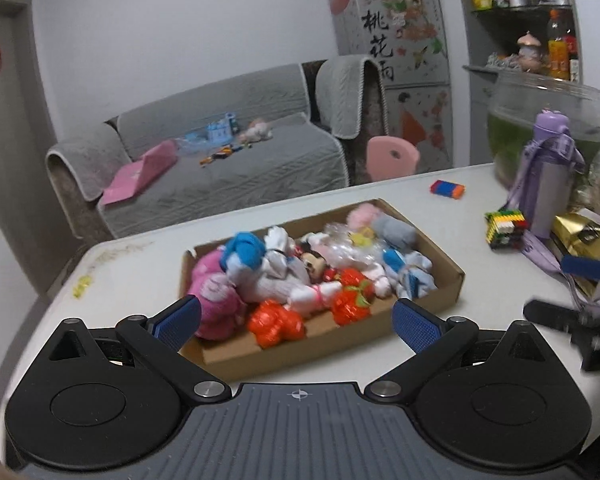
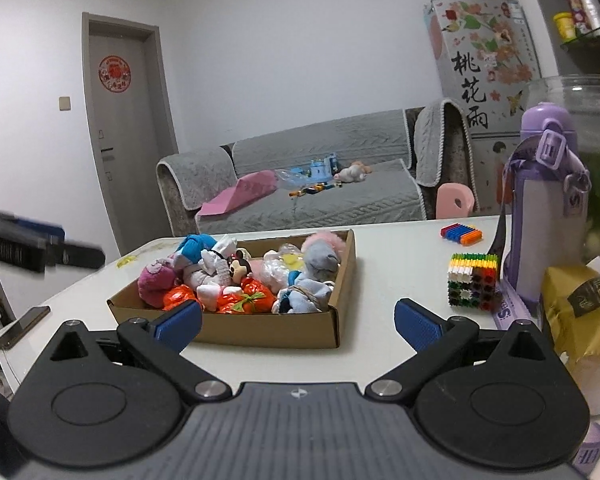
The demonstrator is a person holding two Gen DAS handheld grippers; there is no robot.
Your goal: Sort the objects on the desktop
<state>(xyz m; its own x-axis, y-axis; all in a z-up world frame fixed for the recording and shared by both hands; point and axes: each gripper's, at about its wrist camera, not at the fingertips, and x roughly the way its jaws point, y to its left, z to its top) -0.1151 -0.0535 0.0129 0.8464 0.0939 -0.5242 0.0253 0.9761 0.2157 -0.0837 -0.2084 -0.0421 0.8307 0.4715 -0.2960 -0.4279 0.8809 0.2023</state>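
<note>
A: What did the left hand-held gripper (image 1: 296, 322) look like at that moment?

B: Its blue pads stood wide apart with nothing between them, hovering over the near edge of the cardboard box (image 1: 436, 280) on the white worktop (image 1: 132, 276).

A: And the right hand-held gripper (image 2: 298, 322)?

B: The same, jaws spread and empty, held low above the worktop (image 2: 396, 276) with the cardboard box (image 2: 268, 330) just ahead and to its left.

A: What was in the box?

B: It was piled with soft toys: a pink plush (image 1: 216, 300) at the near left corner, a Minnie figure (image 1: 314, 266) in the middle, and orange strawberry-like pieces (image 1: 274, 322) along the front wall.

A: Anything outside the box?

B: Yes. A multicoloured block cube (image 2: 474, 280) sat on the worktop to the right of the box, just beside a purple water bottle (image 2: 546, 208). A small bundle of coloured sticks (image 2: 460, 233) lay farther back, well apart from the box. A gold packet (image 2: 580, 304) rested at the right edge, near the bottle
</note>
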